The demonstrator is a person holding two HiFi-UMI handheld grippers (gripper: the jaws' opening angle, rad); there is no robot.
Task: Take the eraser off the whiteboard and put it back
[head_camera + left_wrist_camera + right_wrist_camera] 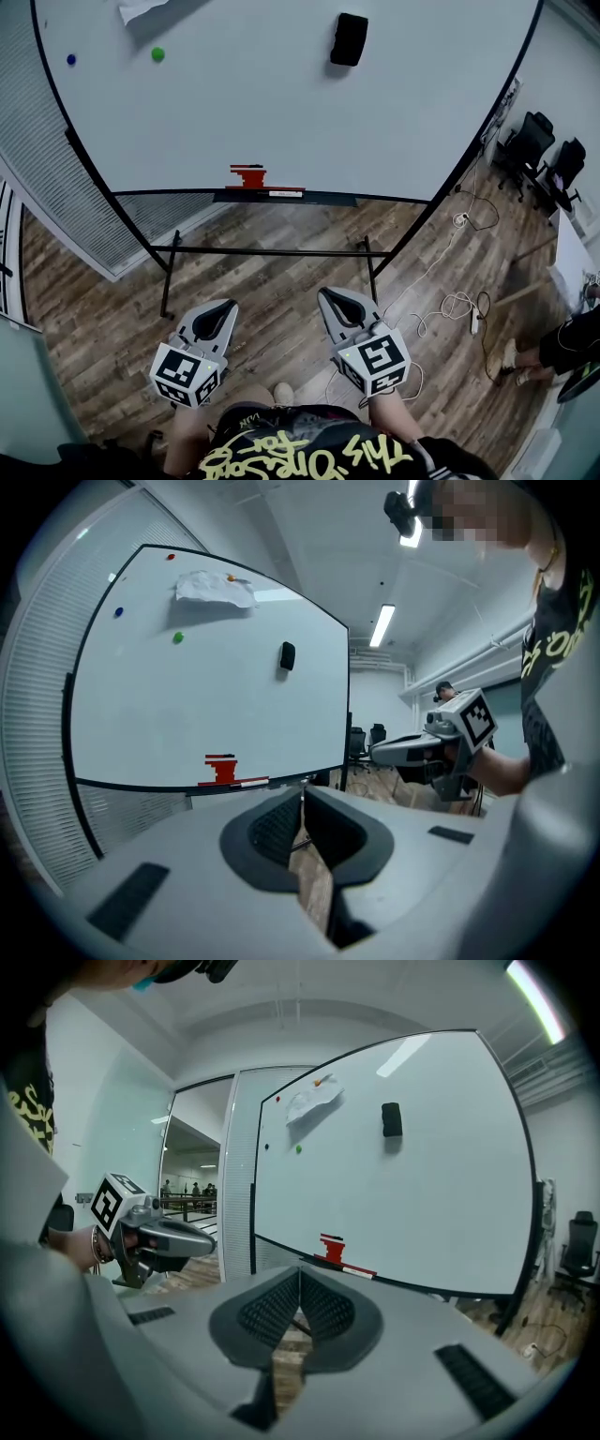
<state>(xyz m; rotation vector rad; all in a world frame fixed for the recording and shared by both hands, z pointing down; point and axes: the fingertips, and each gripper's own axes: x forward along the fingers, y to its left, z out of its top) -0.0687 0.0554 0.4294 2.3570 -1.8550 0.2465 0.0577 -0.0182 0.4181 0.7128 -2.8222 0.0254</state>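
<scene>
Claw on left (225, 309) closed, claw on right (328, 298) closed, both facing whiteboard (281, 103)

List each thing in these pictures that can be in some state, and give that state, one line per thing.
eraser, stuck on the whiteboard, nothing touching it
whiteboard, upright on its stand, no writing on it
paper sheet, crumpled, stuck near the board's top edge
left gripper, shut, nothing between its jaws
right gripper, shut, nothing between its jaws
ceiling light, switched on
</scene>
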